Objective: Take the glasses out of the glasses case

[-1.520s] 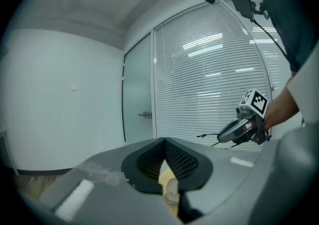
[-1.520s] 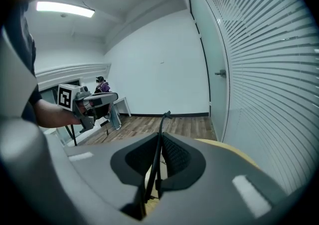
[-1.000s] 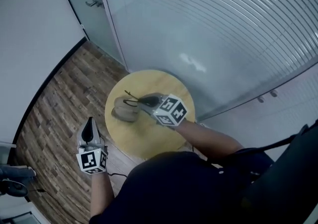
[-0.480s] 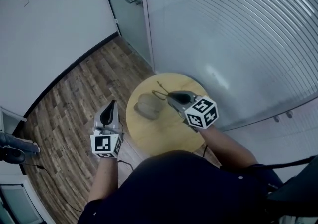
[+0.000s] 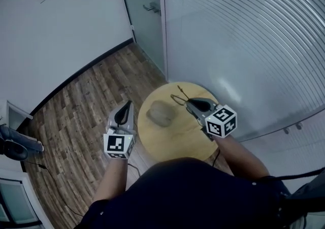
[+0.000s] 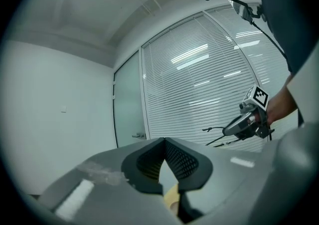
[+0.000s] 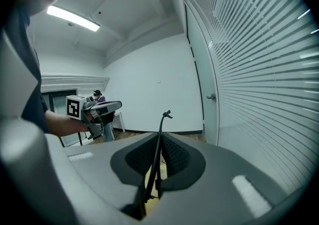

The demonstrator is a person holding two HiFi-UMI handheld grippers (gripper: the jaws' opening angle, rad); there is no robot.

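Slatted wall [image 5: 244, 45]: pale horizontal blinds run the whole right side of the room.
Floor [image 5: 86, 96]: dark wood planks, meeting a white wall at the left.
Door [image 5: 144, 14]: frosted glass with a metal handle, just left of the blinds.
Table [image 5: 175, 140]: small, round, light wood, close against the slatted wall.
Left gripper [image 5: 127, 105]: held off the table's left edge over the floor, jaws closed together with nothing between them.
Right gripper [image 5: 192, 103]: raised over the table's right half, jaws clamped on a thin black temple arm.
Glasses case [image 5: 161, 113]: a grey-brown oval lying on the table between the two grippers; whether it lies open cannot be made out.
Glasses [image 5: 179, 96]: slim black frame, out of the case, held in the air by the right gripper just beside the case.
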